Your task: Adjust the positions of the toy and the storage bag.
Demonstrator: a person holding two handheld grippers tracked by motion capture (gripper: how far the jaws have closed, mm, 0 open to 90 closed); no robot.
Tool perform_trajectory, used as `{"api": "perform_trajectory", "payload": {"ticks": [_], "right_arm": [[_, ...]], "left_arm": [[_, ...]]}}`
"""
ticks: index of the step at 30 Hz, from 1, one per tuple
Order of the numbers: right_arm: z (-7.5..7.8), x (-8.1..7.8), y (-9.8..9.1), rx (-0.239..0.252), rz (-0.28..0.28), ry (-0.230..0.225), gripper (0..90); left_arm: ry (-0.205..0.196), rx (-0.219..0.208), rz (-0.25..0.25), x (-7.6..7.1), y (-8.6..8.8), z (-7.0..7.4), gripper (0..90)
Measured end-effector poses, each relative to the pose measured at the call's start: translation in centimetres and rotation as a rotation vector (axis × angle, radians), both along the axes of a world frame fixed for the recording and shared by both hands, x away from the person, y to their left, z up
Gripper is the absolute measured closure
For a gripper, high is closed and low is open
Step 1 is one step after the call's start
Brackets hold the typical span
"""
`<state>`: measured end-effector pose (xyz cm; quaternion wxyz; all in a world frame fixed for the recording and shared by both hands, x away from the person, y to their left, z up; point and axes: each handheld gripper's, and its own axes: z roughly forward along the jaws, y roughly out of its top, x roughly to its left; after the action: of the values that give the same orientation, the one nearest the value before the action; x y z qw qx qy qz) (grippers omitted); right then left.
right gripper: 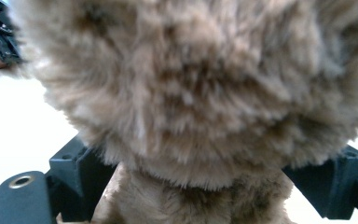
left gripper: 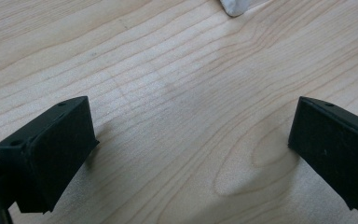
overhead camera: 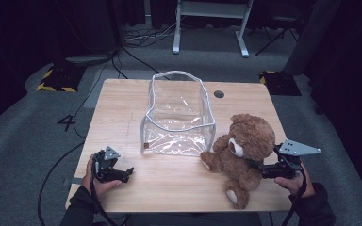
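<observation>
- A brown teddy bear sits at the near right of the wooden table, leaning left toward the clear plastic bag that stands open-topped in the middle.
- One arm of the bear reaches almost to the bag's near right corner; I can't tell if fur touches plastic.
- The right gripper comes in level from the right, behind the bear at about neck height.
- In the right gripper view the jaws stand wide apart on either side of the neck, with the head bulging above them and the body below. Fur brushes the inner faces, but the pads don't look to be squeezing, so this reads as framing the bear, not gripping it.
- That neck is a sensible place to aim: the narrowest part of a soft toy, with the head above to stop it slipping through.
- The left gripper waits at the near left, low over bare wood and well apart from the bag.
- Its jaws are spread too, nothing but table grain between them in the left gripper view.
- The bag's mouth gapes upward, its stiff rim holding the shape, so it seems ready to take the bear from above.
- My read: the bear is not yet lifted, and closing on the neck comes next.
</observation>
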<state>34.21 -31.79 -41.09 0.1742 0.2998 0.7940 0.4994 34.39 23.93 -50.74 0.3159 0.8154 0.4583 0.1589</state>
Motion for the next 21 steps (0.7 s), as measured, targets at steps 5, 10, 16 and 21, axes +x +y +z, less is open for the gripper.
{"api": "perform_trajectory", "payload": {"ticks": [5,10,16,21], "right_arm": [[-0.1,0.7,0.5,-0.013,-0.030,0.024,13.9],[-0.3,1.5,0.7,-0.035,-0.066,0.057,14.5],[-0.5,1.8,0.9,-0.048,-0.061,0.070,13.3],[-0.6,2.1,1.1,-0.050,-0.058,0.072,16.1]], "left_arm": [[0.000,0.000,0.000,0.0,0.0,0.0,0.6],[0.000,0.000,0.000,0.0,0.0,0.0,0.6],[0.000,0.000,0.000,0.0,0.0,0.0,0.6],[0.000,0.000,0.000,0.0,0.0,0.0,0.6]]}}
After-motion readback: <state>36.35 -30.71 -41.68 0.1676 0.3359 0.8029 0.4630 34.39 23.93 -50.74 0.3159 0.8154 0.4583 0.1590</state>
